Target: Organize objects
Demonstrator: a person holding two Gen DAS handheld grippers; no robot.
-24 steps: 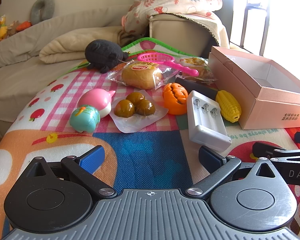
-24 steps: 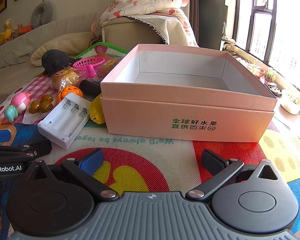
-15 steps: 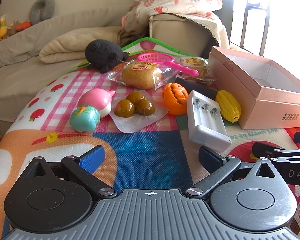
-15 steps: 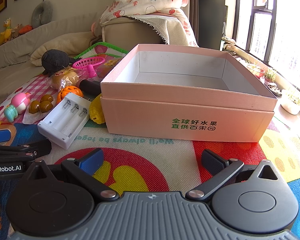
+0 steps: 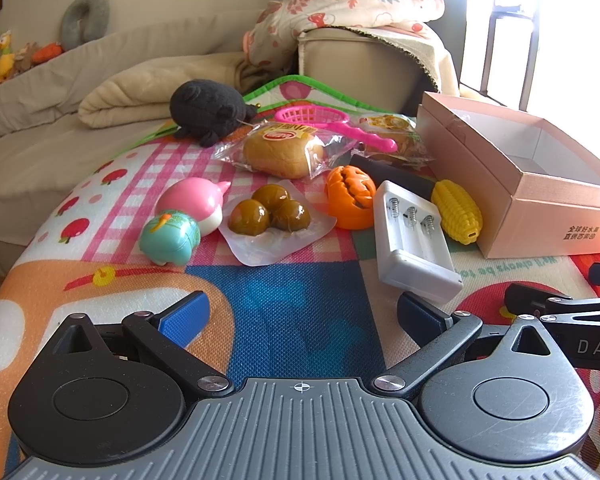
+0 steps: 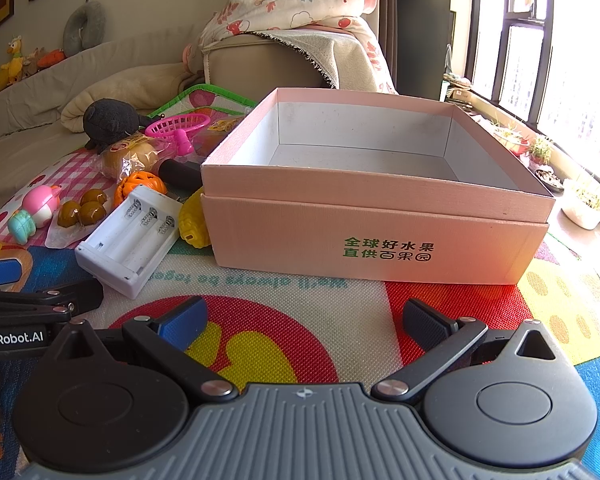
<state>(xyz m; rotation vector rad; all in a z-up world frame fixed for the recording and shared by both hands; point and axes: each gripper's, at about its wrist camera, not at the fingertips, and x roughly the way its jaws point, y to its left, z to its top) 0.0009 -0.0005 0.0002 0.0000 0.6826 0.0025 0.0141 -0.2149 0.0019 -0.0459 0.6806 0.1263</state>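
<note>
Reaching for the charger (image 5: 414, 236) with both grippers spread wide and empty, you risk nudging the corn (image 5: 457, 211) touching it; the box (image 6: 372, 216) sits just beside.

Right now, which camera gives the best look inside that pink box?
The right wrist view: it faces the pink box head-on and sees over its front wall to the bare white floor and inner walls. The left wrist view catches the box only at its right edge, at an angle, showing one inner corner.
</note>
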